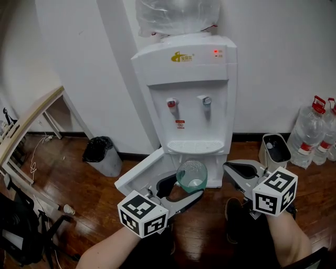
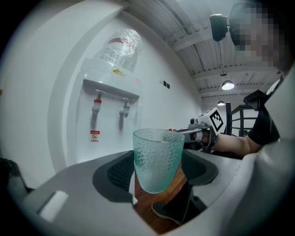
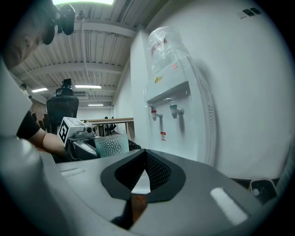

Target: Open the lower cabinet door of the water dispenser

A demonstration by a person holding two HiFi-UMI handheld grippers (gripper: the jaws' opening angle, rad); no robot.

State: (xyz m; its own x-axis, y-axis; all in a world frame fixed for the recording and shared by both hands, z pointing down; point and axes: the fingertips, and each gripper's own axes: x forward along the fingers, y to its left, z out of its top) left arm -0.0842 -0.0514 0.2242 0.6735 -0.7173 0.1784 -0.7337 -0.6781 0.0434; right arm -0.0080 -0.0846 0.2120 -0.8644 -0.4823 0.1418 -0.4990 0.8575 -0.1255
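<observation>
One water dispenser [image 1: 185,94] on wooden floor [image 1: 68,181]

Cup [image 1: 191,176] sits between the left gripper [image 1: 189,184] jaws, with the right gripper [image 1: 227,167] just to its right. Water dispenser [image 1: 184,94] stands ahead of both, with a bottle [image 1: 176,16] on top. Lower cabinet door [image 1: 139,176] is swung out just left of the left gripper. Trash bin [image 1: 102,155] is further left, by the wall. Water jugs [image 1: 315,131] are well right of the right gripper, with a small container [image 1: 274,149] between.

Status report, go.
Left gripper jaws shut on glass cup. Right gripper jaws shut, empty. Lower cabinet door already open, swung left. Cup hangs before the opening.
</observation>
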